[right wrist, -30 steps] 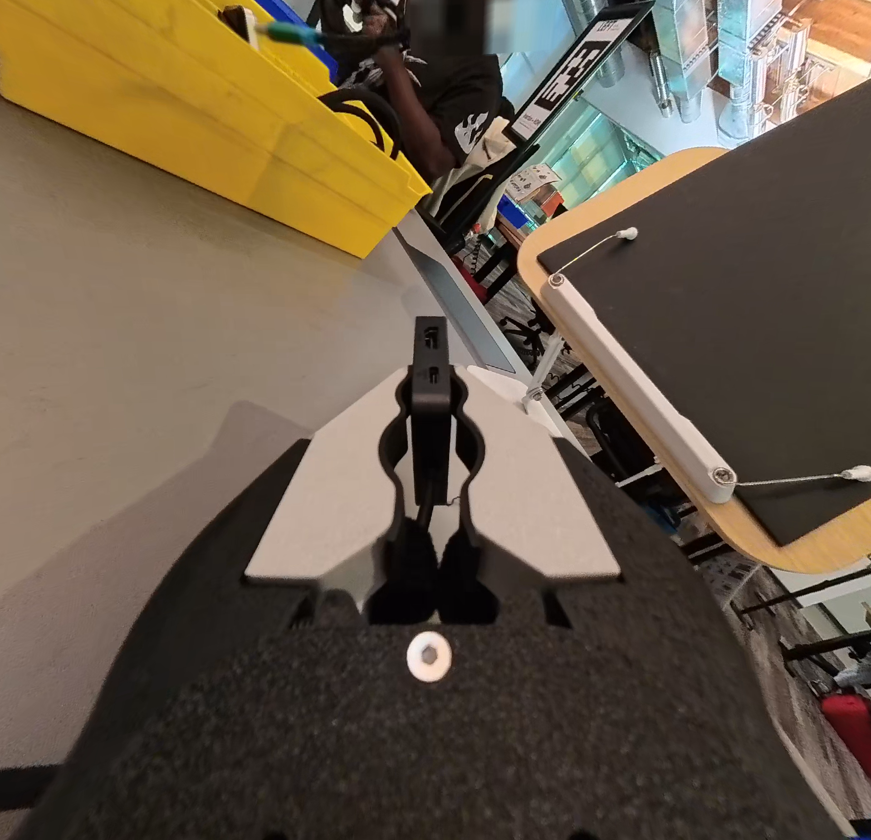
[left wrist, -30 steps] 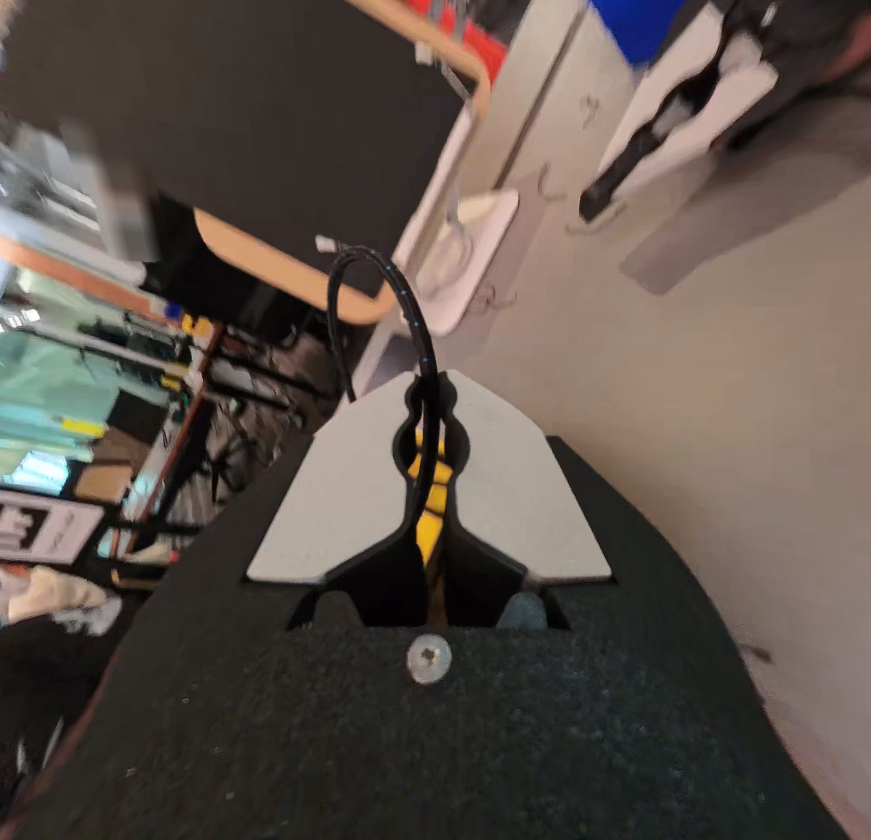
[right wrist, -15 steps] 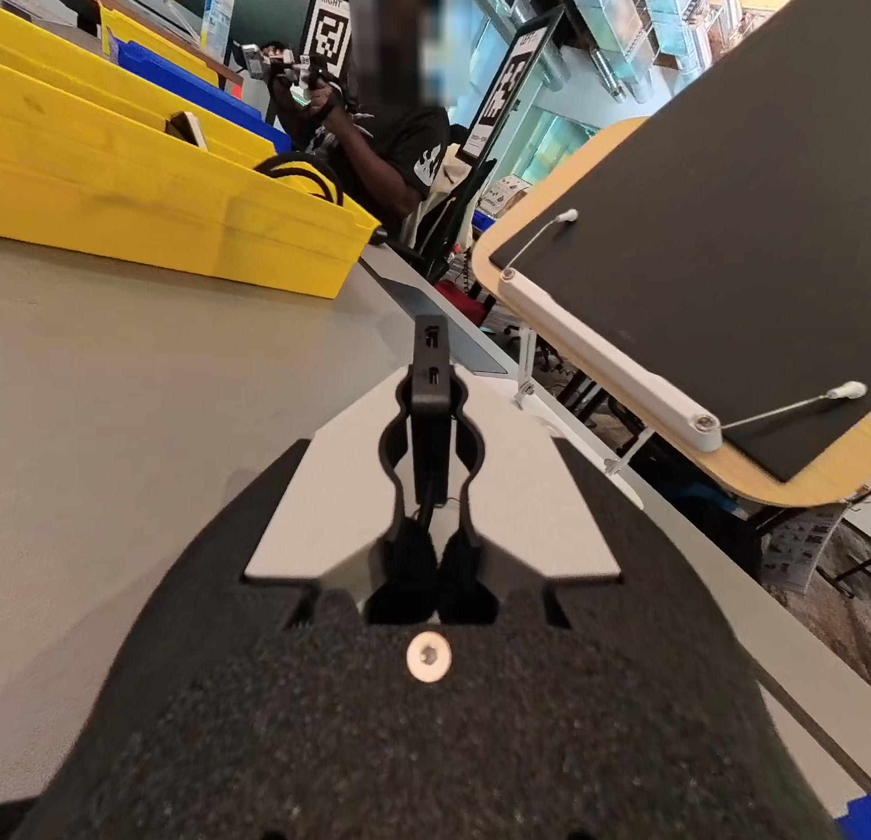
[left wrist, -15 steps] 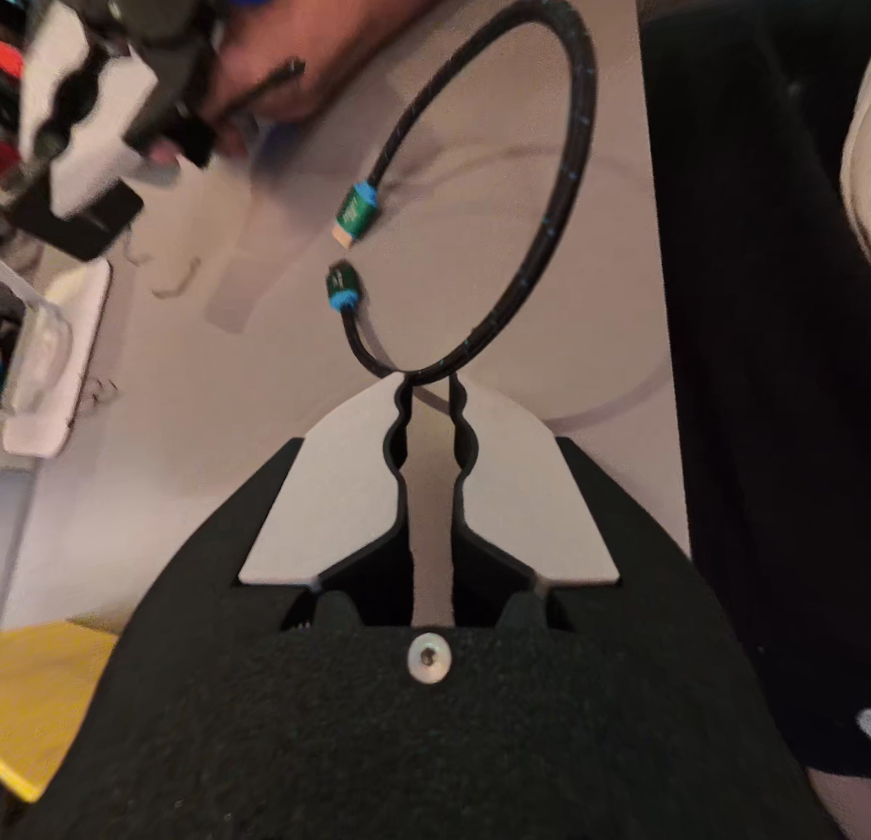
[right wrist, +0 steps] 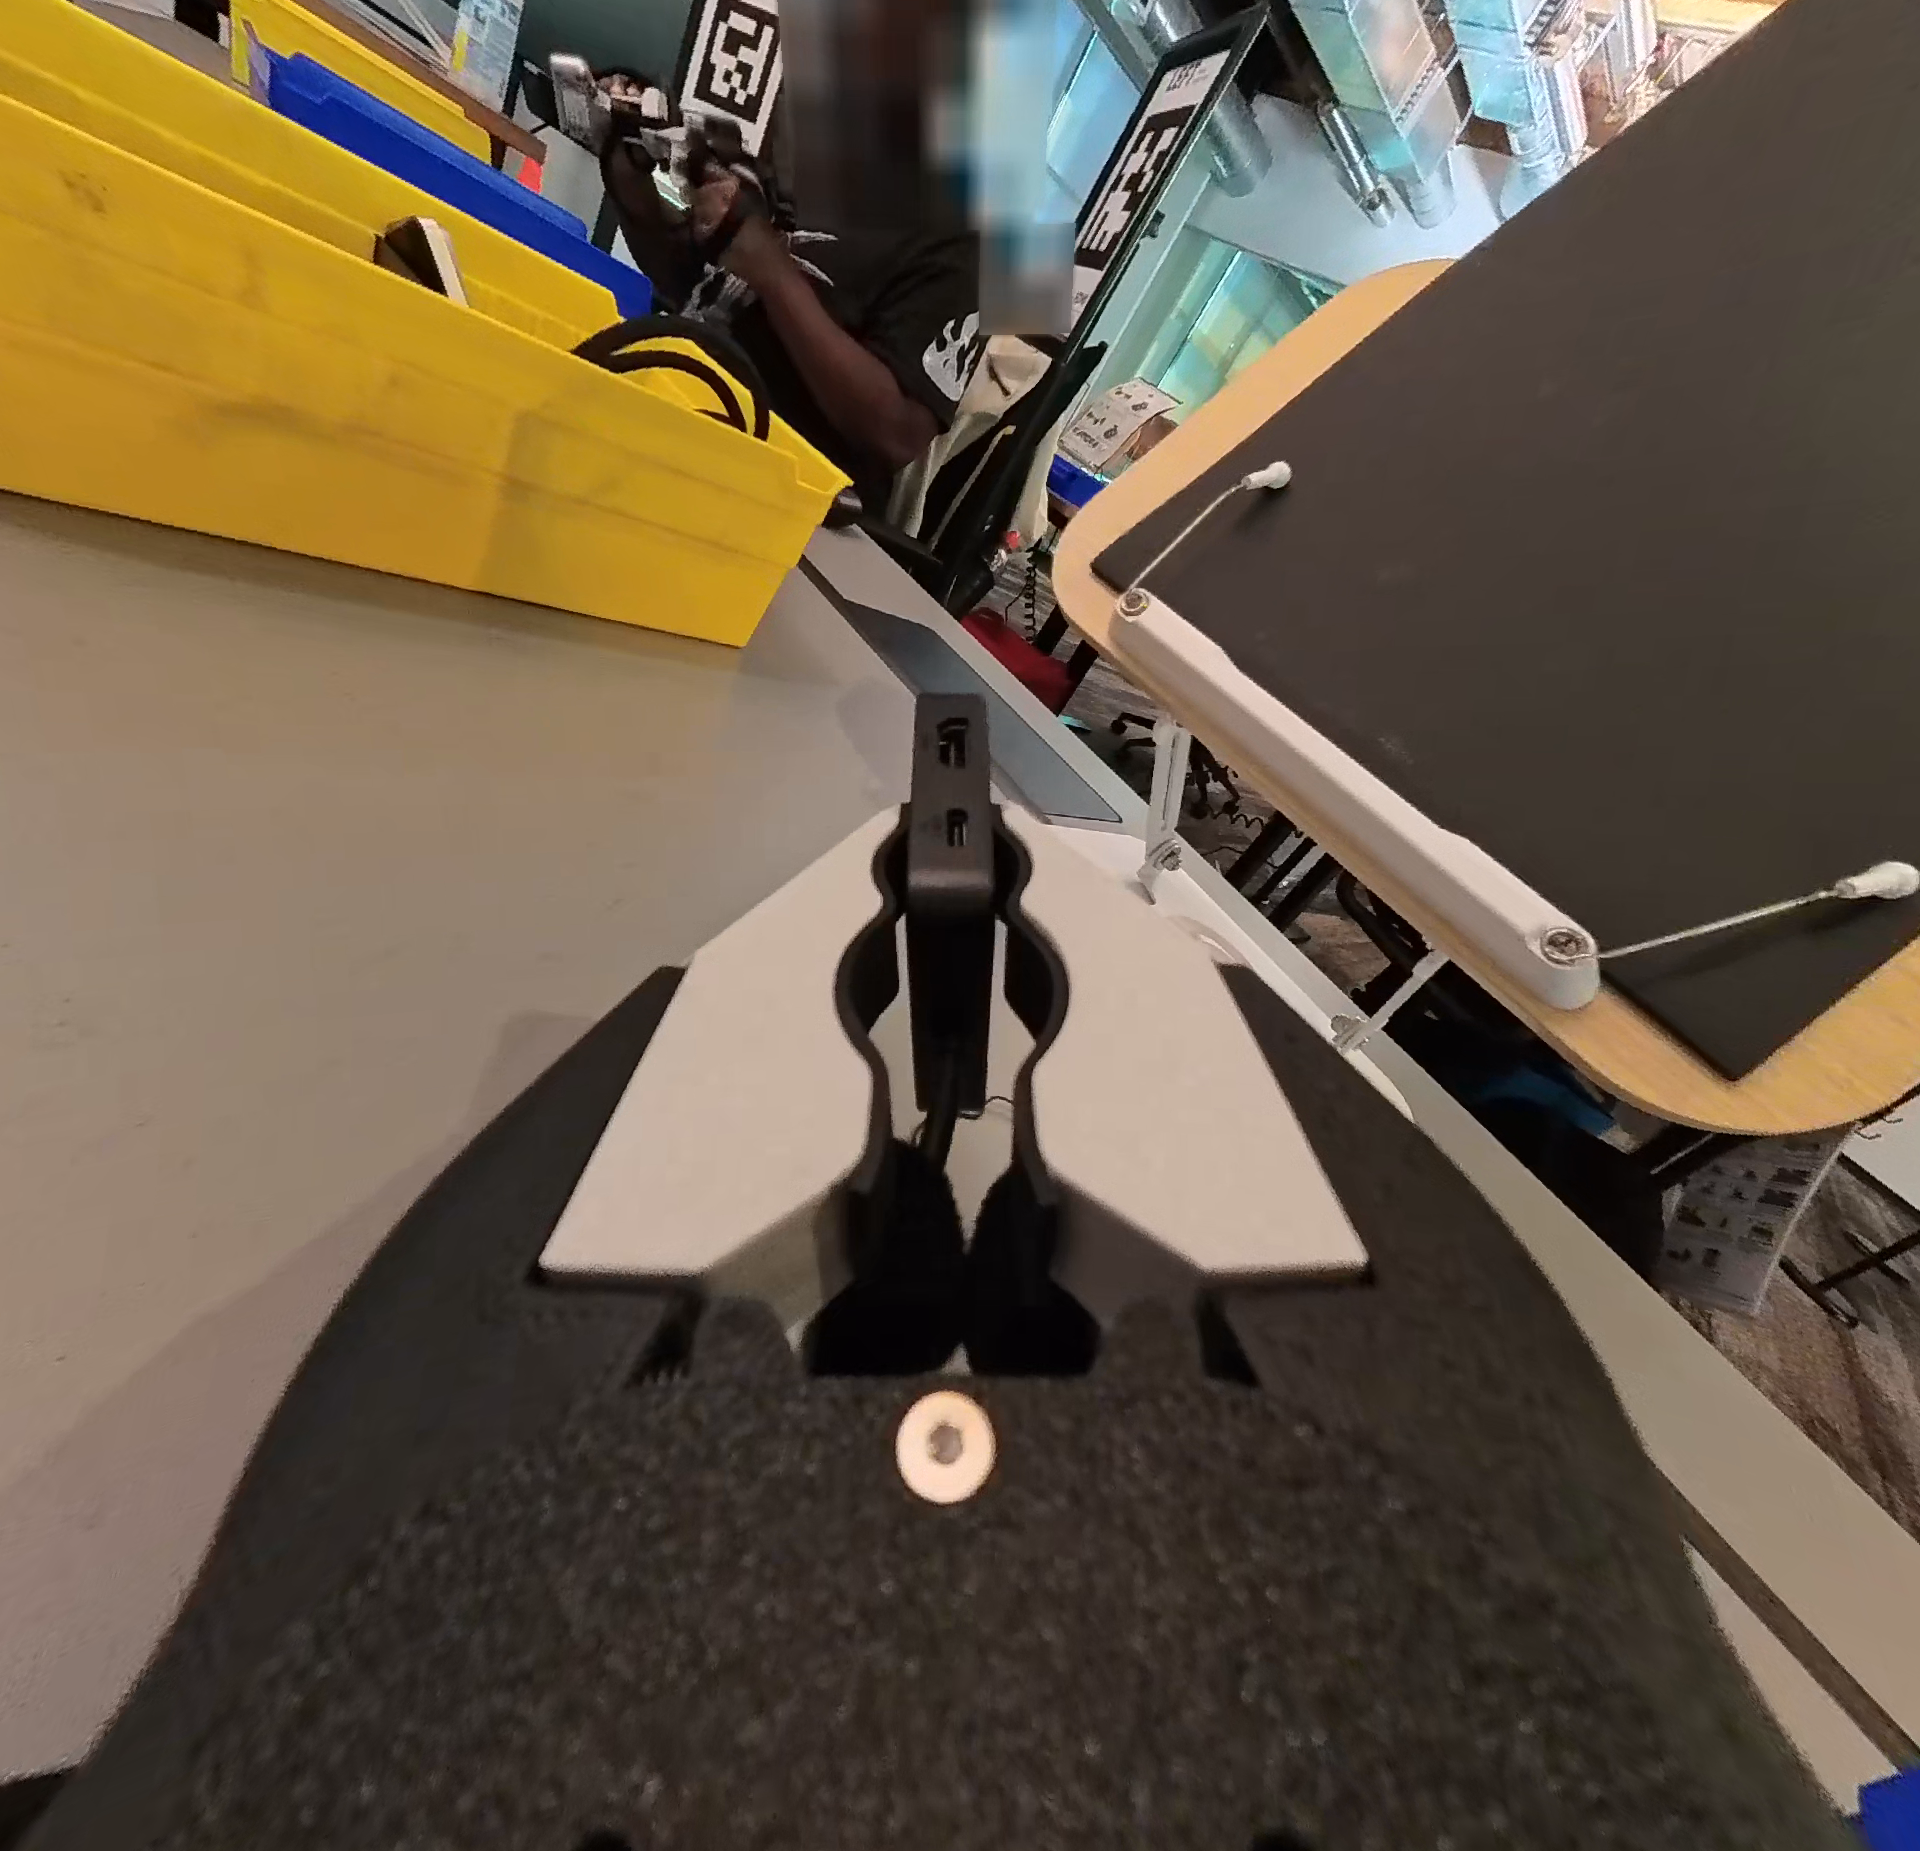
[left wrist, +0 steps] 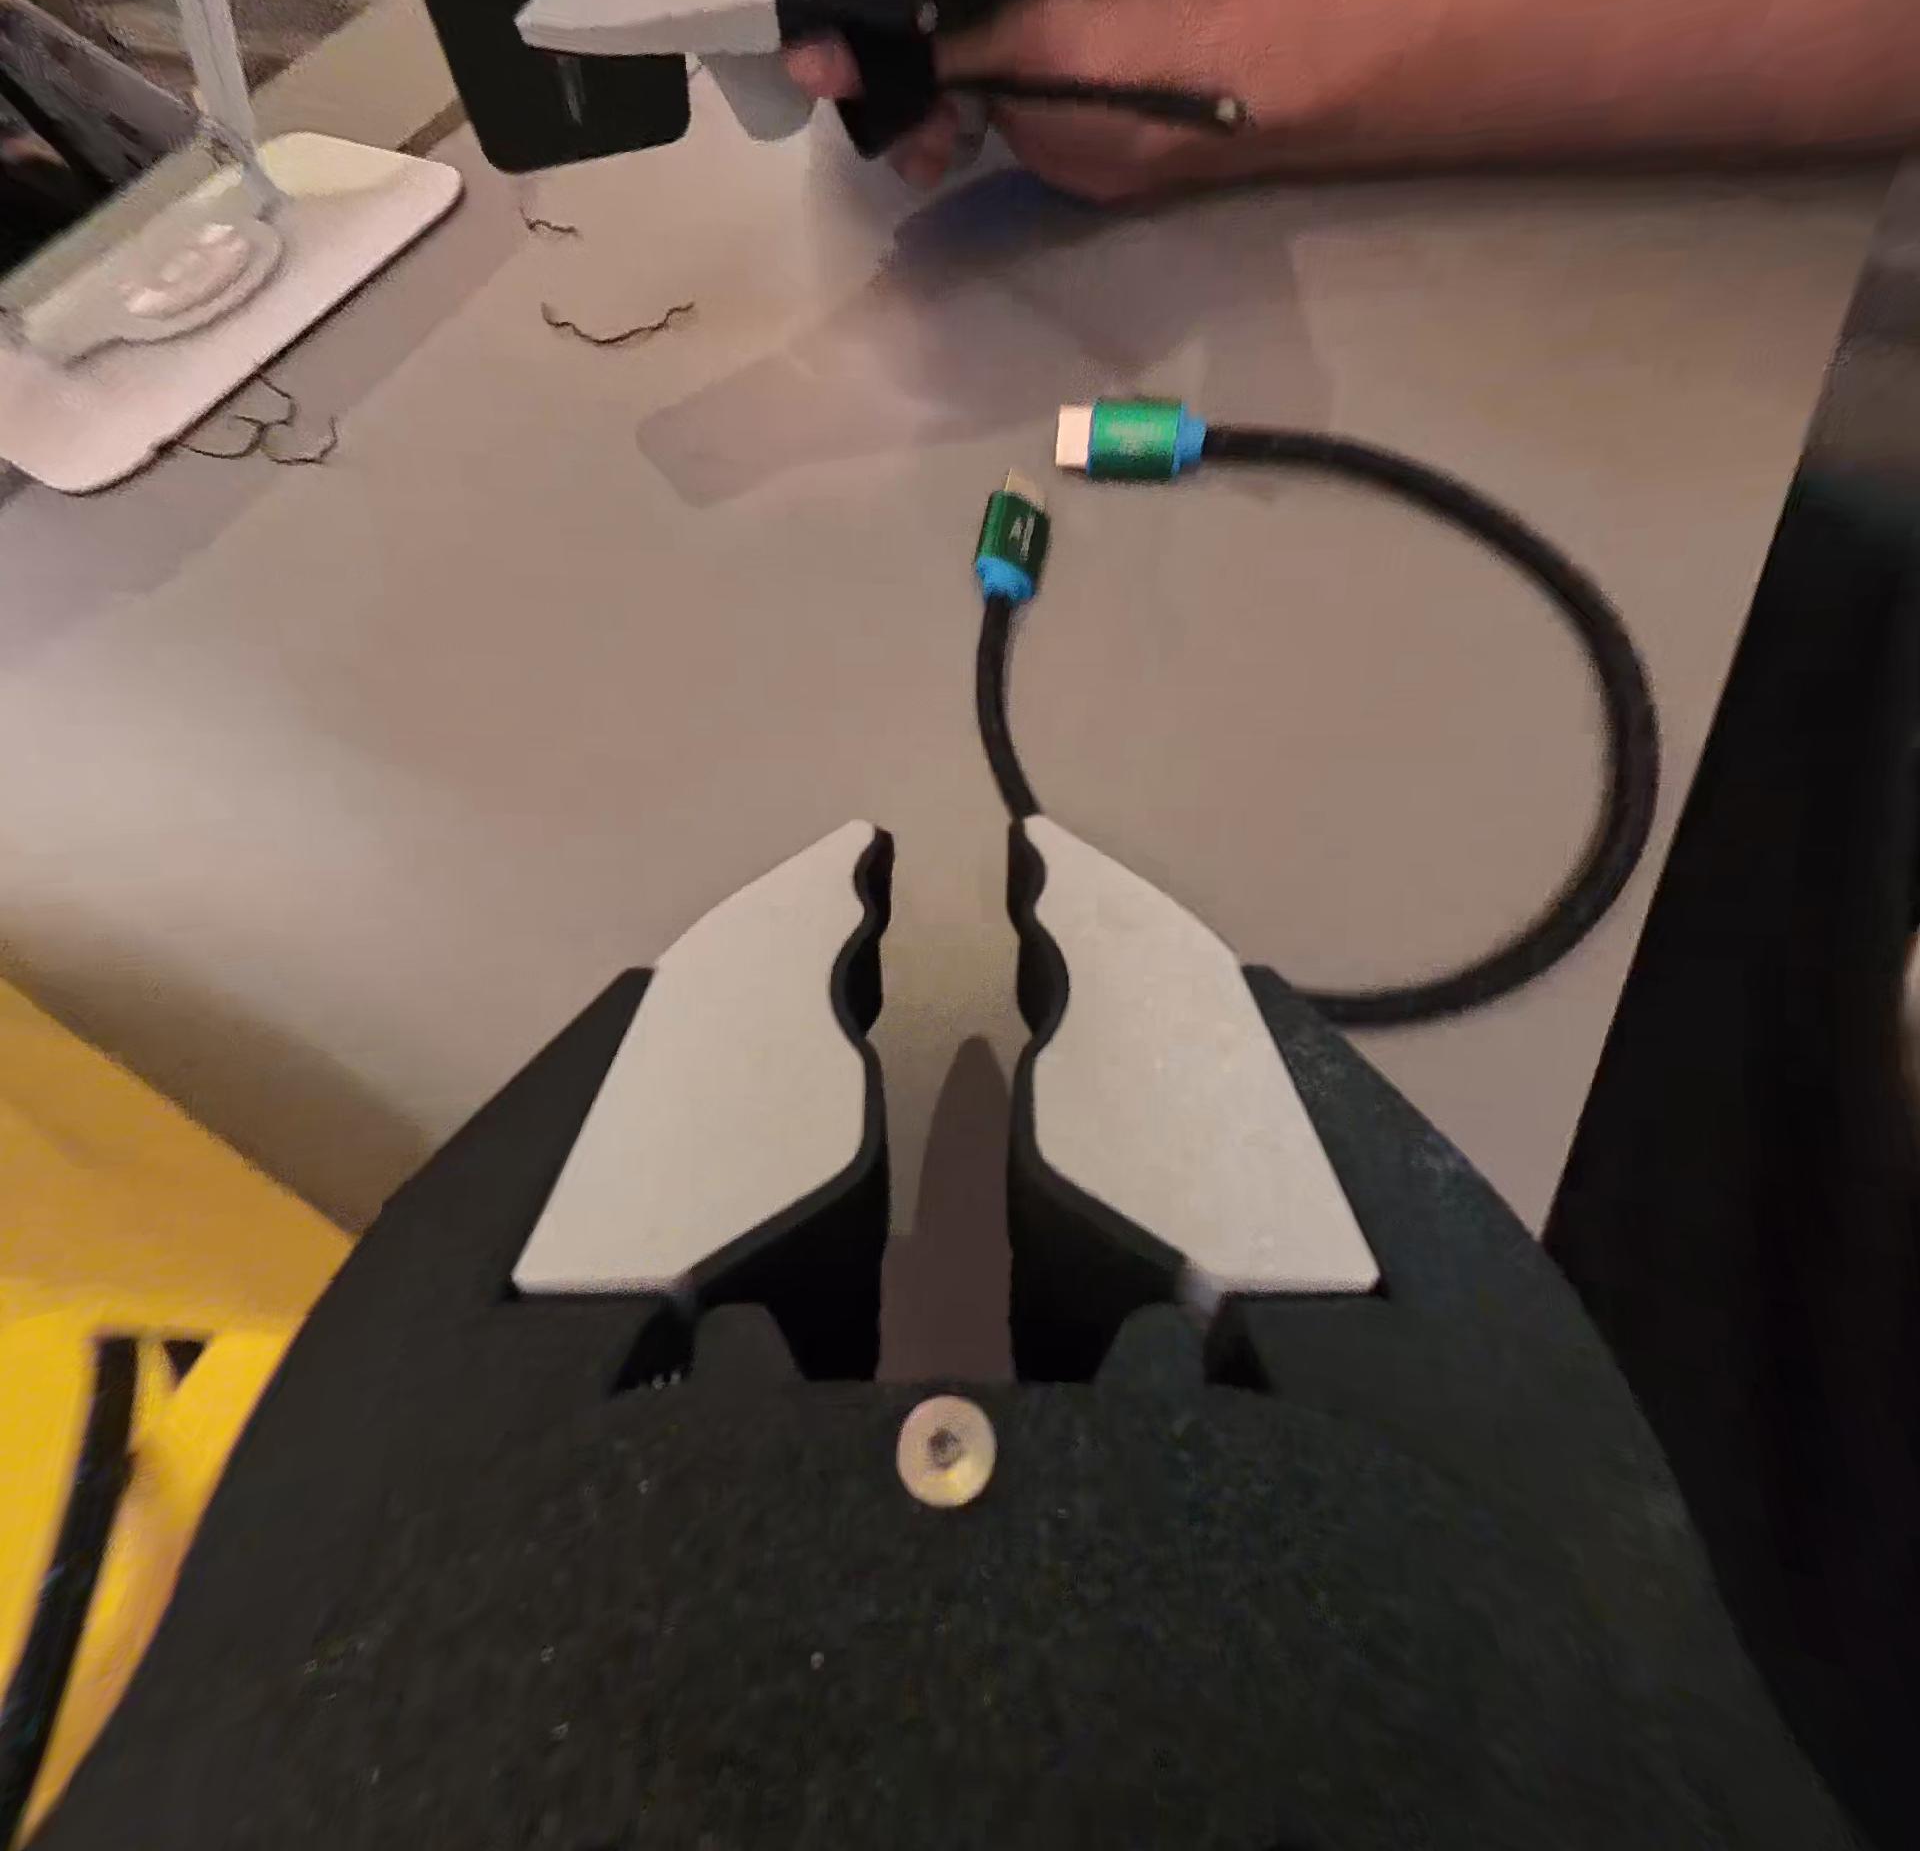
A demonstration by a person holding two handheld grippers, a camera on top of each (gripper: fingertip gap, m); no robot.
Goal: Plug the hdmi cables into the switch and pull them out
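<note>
Only in the left wrist view: grey table (left wrist: 436, 721), with the black HDMI cable (left wrist: 1600, 762) looped at right centre, both green plugs free; left gripper (left wrist: 948, 866) low in frame, jaws parted and empty. Only in the right wrist view: yellow bins (right wrist: 312, 430) upper left. Centre frame there, right gripper (right wrist: 951, 866) level above the table, clenched on the black switch (right wrist: 948, 845), its rear end hidden between the fingers.

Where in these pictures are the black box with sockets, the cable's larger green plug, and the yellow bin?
switch (right wrist: 948, 928), right wrist view, its narrow edge.
larger green plug (left wrist: 1132, 440), left wrist view, green shell.
yellow bin (right wrist: 416, 492), right wrist view, front wall.
</note>
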